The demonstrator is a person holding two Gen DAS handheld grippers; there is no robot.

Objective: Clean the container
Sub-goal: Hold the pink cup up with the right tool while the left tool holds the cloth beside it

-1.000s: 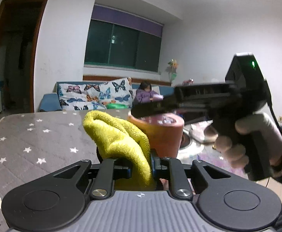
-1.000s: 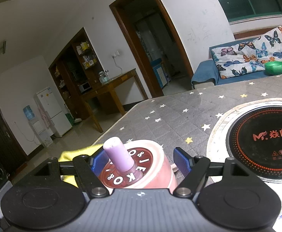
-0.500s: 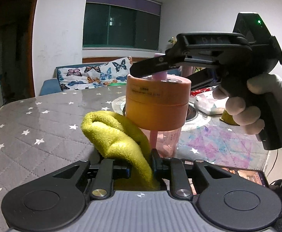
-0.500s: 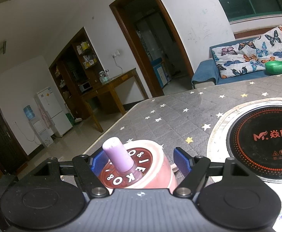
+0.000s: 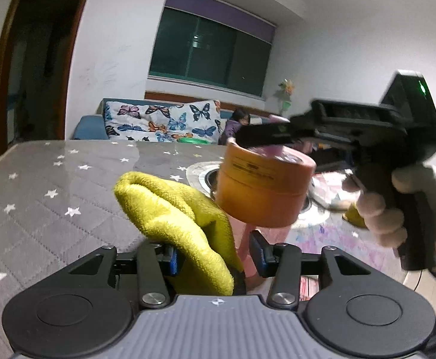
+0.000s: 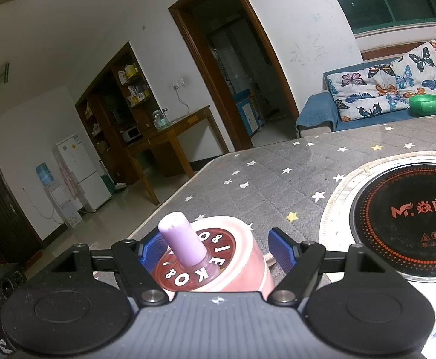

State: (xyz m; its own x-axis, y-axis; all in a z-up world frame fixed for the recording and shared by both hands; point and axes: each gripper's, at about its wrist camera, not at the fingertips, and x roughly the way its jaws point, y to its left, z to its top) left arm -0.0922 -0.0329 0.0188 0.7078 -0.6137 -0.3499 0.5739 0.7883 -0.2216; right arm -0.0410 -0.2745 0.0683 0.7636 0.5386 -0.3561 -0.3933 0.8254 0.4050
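Mid-clean, judging by setup: right gripper (image 6: 215,246) clamps pink cup (image 5: 262,188) by lid, lifted above star-print table (image 5: 53,185). Left gripper (image 5: 215,252), jaws part open, pinches yellow cloth (image 5: 173,218) beside cup wall. Wiping apparently unfinished. Cup lidded, purple spout (image 6: 182,243) up; contents hidden.

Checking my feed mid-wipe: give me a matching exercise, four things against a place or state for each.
Things:
1. yellow cloth
2. pink container
3. induction cooker
4. green bowl

Places or states:
A. on the blue sofa
B. between the right gripper fingers
C. set in the star-patterned table
D. between the left gripper fingers

Pairs: 1-D, 2-B, 3-C, 4-A
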